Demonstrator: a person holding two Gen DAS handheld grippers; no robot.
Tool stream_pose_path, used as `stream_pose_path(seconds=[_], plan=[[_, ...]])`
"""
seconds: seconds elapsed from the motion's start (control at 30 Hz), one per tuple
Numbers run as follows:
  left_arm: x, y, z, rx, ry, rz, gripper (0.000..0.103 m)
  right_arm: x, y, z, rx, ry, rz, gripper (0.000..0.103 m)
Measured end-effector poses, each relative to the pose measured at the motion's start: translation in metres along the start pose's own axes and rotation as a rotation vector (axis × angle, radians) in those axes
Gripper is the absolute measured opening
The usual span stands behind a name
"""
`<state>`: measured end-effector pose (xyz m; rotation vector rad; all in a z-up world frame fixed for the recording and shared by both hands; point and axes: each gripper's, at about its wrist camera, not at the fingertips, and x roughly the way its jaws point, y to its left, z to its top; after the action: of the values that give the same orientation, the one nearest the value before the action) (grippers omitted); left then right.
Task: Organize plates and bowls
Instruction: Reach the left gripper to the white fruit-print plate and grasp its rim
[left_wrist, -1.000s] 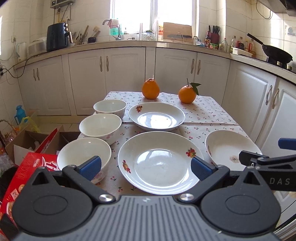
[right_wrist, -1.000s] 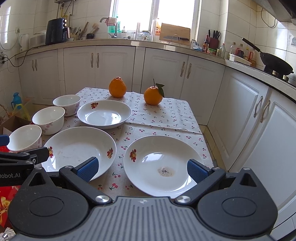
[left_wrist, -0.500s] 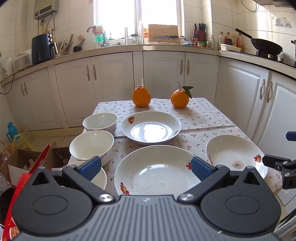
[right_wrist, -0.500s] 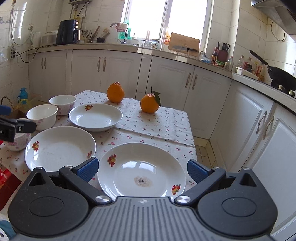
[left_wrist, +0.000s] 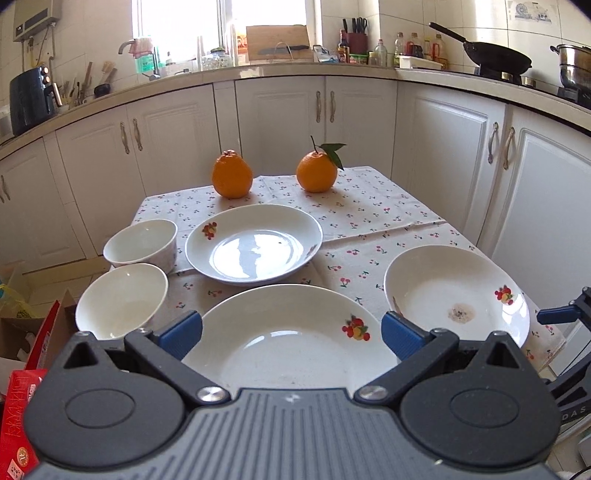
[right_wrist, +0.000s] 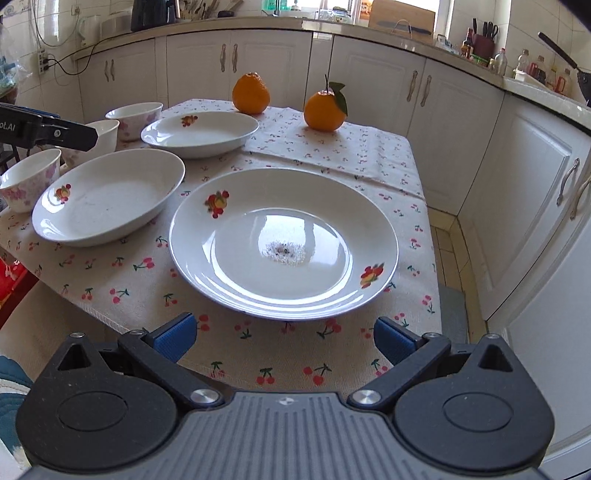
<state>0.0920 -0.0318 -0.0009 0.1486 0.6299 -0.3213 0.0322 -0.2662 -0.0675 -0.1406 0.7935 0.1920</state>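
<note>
Three white plates with fruit prints lie on the cherry-print tablecloth. The near left plate sits right in front of my left gripper, which is open and empty. The stained plate lies just ahead of my right gripper, also open and empty at the table's front edge. A third plate rests farther back. Two white bowls line the left side; the right wrist view shows a third, nearest bowl. The left gripper's finger hangs above those bowls.
Two oranges stand at the table's far end. White cabinets wrap around the back and right. A red carton and cardboard boxes sit on the floor to the left. The right gripper shows at the right edge.
Both grippers have dropped lower and come in toward the table's front. The nearest bowl has slipped behind the left gripper's body. No dish has moved.
</note>
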Motion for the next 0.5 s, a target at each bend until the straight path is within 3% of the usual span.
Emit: stream_pose_path(seconds=[0.27, 0.5], plan=[[0.025, -0.017, 0.011, 0.045, 0.053, -0.052, 0.102, 0.024, -0.021, 0.000, 0.059, 0.035, 0.070, 0.103], [0.053, -0.032, 0.029, 0.049, 0.108, -0.147, 0.102, 0.027, -0.025, -0.002, 0.013, -0.015, 0.116, 0.103]])
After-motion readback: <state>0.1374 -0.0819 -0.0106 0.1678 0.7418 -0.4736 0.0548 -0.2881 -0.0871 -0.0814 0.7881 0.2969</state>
